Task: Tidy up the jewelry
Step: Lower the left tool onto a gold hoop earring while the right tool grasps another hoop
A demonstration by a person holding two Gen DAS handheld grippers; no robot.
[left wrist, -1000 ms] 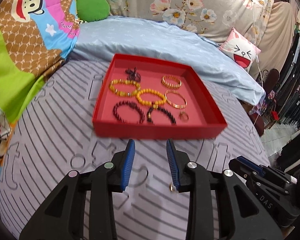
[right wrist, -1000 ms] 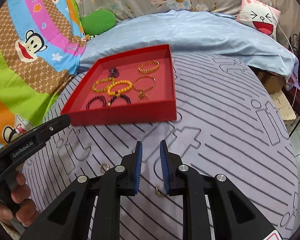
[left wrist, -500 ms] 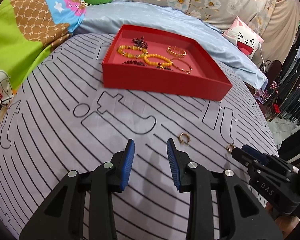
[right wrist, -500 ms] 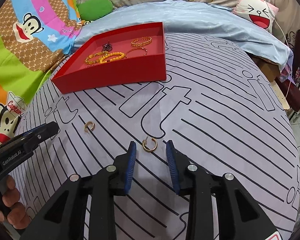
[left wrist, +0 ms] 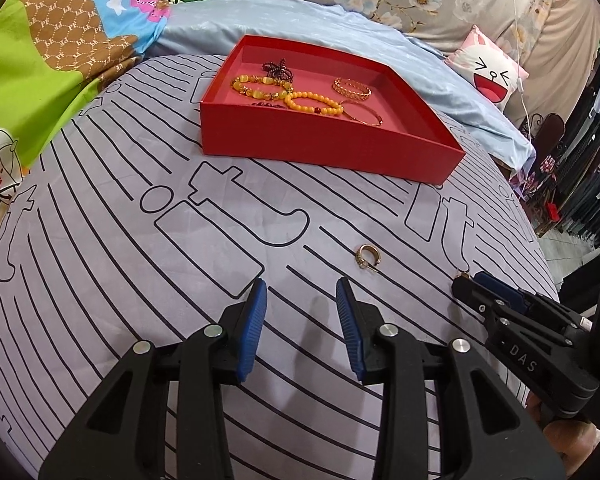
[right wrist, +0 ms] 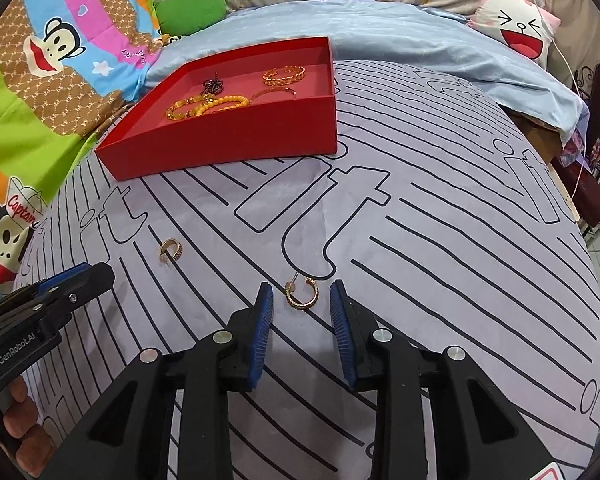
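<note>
A red tray (left wrist: 324, 148) (right wrist: 228, 148) holds several bracelets on the striped lilac bedspread. Two gold hoop earrings lie loose on the spread. One earring (left wrist: 367, 257) (right wrist: 171, 249) lies just ahead and right of my open left gripper (left wrist: 302, 292). The other earring (right wrist: 302, 291) lies between the tips of my open right gripper (right wrist: 300, 294), untouched by the fingers. In the left wrist view the right gripper (left wrist: 476, 284) hides most of that earring. The left gripper also shows in the right wrist view (right wrist: 88, 274).
A light blue quilt (right wrist: 400, 36) is bunched behind the tray. A cartoon-monkey blanket (right wrist: 40, 80), a green cushion (right wrist: 190, 10) and a white face pillow (right wrist: 516, 28) lie around the bed. The bed's edge drops off at the right (right wrist: 580, 220).
Both grippers have drawn back from the tray and come low over the spread. The right gripper opened wider and now straddles one earring. The left gripper stays open.
</note>
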